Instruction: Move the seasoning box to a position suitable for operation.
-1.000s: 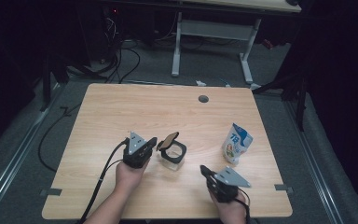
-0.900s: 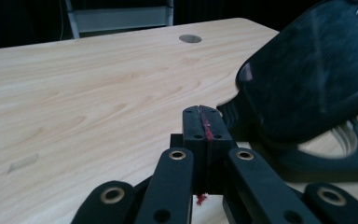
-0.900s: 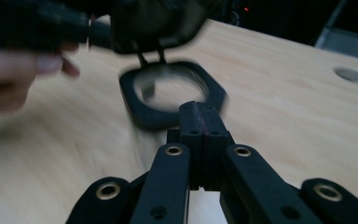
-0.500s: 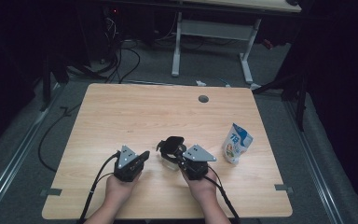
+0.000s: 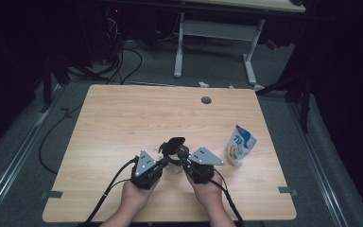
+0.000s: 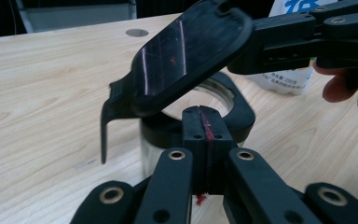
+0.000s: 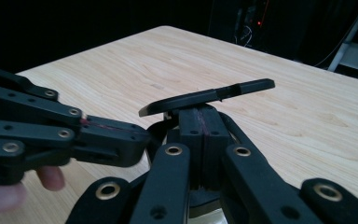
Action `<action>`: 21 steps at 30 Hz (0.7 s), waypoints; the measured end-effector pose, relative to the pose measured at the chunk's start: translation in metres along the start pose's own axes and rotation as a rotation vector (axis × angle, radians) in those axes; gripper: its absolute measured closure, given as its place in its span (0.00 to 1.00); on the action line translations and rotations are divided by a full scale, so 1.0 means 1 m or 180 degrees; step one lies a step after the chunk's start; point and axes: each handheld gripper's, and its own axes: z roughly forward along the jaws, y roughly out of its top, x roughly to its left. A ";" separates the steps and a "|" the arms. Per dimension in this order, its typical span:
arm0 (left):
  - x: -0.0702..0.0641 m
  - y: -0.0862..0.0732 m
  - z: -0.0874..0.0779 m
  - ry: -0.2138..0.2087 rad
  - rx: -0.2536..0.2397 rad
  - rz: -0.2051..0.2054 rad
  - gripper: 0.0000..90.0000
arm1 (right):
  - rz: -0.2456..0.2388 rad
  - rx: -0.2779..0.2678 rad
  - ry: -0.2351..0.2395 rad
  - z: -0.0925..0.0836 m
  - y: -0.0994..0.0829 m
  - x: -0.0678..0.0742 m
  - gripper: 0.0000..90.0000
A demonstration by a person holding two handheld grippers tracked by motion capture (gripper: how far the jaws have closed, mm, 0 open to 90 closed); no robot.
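L gripper [image 5: 163, 163] jaws shut, tips against near rim of jar [image 6: 191, 126], whether rim pinched: can't tell. R gripper [image 5: 183, 158] jaws shut too, at jar's rim beneath lid. Hinged lid [image 6: 186, 56] tilted up, open, R gripper nearer it. Jar mid-front of counter [image 5: 123, 118], between both grippers. Pouch [image 5: 239, 145] well right.

Dark room, grey floor [image 5: 23, 156], cables [image 5: 123, 66]
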 end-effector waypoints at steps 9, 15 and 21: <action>-0.005 0.001 0.009 0.0055 -0.0051 0.0051 1.00 | 0.0023 0.0099 -0.0039 -0.002 -0.007 -0.008 1.00; -0.008 0.005 0.010 0.0045 -0.0114 0.0026 1.00 | 0.0081 0.0177 0.0000 0.003 -0.019 -0.007 1.00; -0.010 0.010 0.014 0.0060 -0.0167 0.0041 1.00 | 0.0078 0.0162 0.0023 0.003 -0.020 -0.008 1.00</action>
